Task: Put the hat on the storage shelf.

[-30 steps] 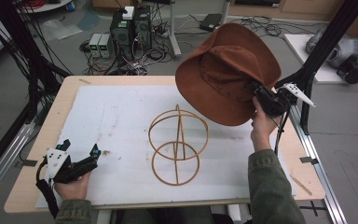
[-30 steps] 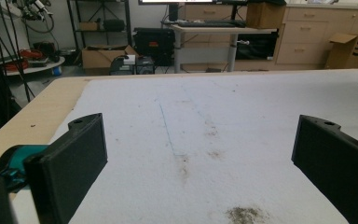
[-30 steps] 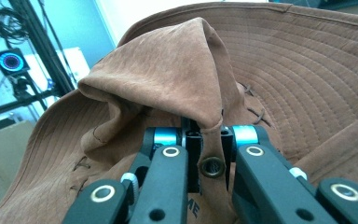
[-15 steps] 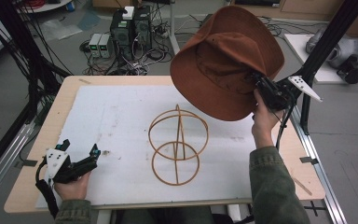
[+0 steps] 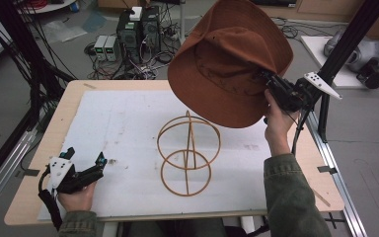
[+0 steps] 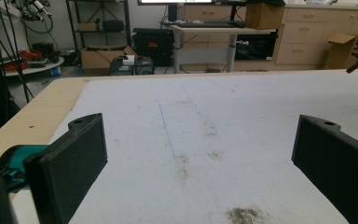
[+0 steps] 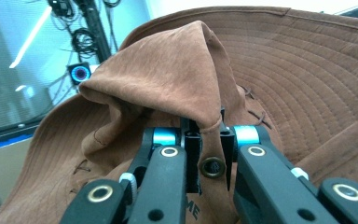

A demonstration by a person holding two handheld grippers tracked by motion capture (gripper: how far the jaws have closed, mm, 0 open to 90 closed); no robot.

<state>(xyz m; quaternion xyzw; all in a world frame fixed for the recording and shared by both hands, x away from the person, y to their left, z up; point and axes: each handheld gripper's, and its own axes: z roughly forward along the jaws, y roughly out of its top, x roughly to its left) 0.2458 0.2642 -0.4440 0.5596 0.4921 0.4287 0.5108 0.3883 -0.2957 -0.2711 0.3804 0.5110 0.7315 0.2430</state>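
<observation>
High view: counter (image 5: 44, 148) with white mat (image 5: 128, 128) over most of top. Brown wide-brim hat (image 5: 229, 64) aloft at far right, off counter, tilted, above and right of wooden wire-form stand (image 5: 187, 148) at mat centre; hat and stand apart. Right gripper (image 5: 269, 89) at hat's right edge, jaws clamped tight on fold of hat fabric beside metal eyelet (image 7: 211, 167), seen in right gripper view. Left gripper (image 5: 86, 160) resting at near left on mat, jaws wide apart, nothing between.

Lab: computers (image 5: 138, 29), cables (image 5: 39, 64) (camera rig).
</observation>
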